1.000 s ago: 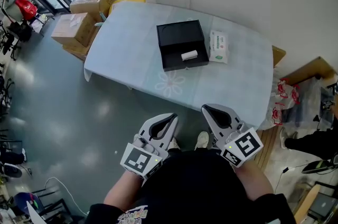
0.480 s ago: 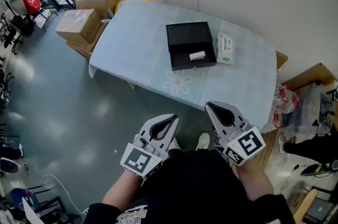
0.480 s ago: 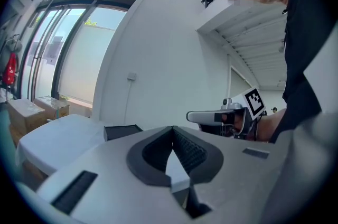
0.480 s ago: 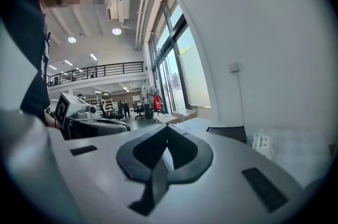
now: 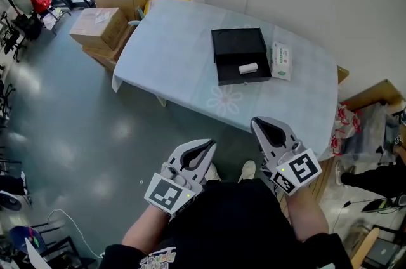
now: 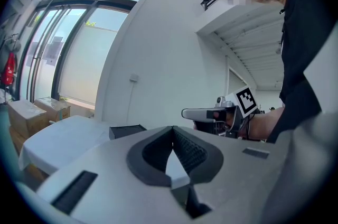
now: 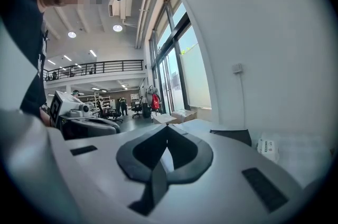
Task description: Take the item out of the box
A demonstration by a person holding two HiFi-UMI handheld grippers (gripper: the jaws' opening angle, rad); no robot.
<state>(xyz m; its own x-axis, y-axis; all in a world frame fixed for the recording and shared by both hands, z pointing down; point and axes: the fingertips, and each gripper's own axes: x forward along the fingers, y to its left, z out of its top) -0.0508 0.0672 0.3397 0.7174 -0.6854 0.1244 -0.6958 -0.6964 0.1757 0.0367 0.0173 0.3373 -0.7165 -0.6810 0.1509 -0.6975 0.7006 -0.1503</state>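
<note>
An open black box [image 5: 240,56] lies on the pale blue table [image 5: 171,52], its lid flat behind it. Inside its front tray rests a small white roll [image 5: 248,68]. Both grippers hang close to the person's body, well short of the table. My left gripper [image 5: 204,144] is shut with nothing in it. My right gripper [image 5: 257,124] is shut and empty too. The black box [image 6: 127,131] shows far off in the left gripper view, and the black box [image 7: 232,136] shows again in the right gripper view.
A white tissue pack [image 5: 281,61] lies right of the box. Cardboard cartons [image 5: 108,17] are stacked at the table's left end. Grey floor separates the person from the table. Bags and a wooden board [image 5: 361,115] crowd the right side.
The view has shifted so the table and box sit further right and lower in the head view. Both grippers stay shut near the body, the right one edging slightly rightward.
</note>
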